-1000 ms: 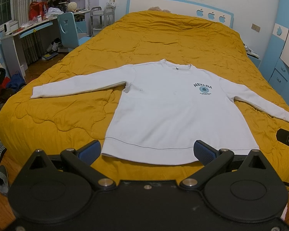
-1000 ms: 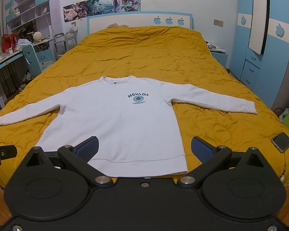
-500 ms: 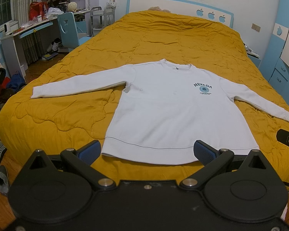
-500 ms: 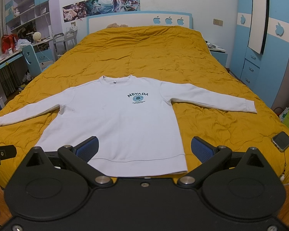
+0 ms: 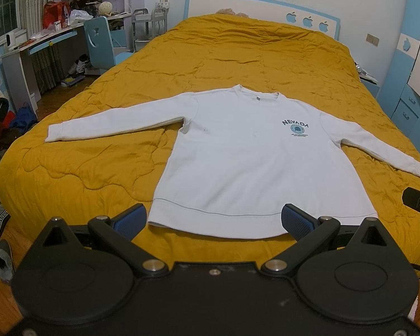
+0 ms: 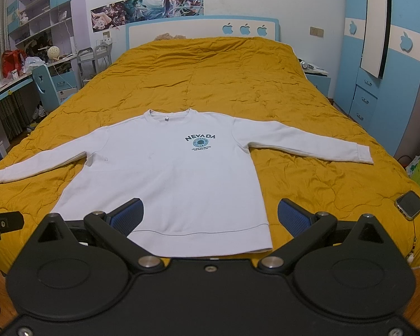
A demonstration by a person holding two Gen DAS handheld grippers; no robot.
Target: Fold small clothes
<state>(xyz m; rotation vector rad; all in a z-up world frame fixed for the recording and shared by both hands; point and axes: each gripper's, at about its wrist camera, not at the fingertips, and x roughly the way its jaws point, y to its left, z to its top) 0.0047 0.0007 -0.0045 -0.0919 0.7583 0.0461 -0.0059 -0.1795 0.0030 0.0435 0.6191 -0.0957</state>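
A white long-sleeved sweatshirt (image 5: 246, 156) with a blue NEVADA print lies flat and face up on the orange quilt (image 5: 238, 56), both sleeves spread out sideways. It also shows in the right wrist view (image 6: 170, 173). My left gripper (image 5: 214, 219) is open and empty, held near the hem, its blue pads apart. My right gripper (image 6: 208, 217) is open and empty, also near the hem, toward its right corner. The right gripper's tip (image 5: 418, 205) shows at the right edge of the left wrist view.
A phone (image 6: 409, 204) lies on the quilt's near right corner. A blue wardrobe (image 6: 389, 56) stands to the right of the bed, a nightstand (image 6: 316, 77) beside it. A desk with a blue chair (image 5: 98, 44) and floor clutter are to the left.
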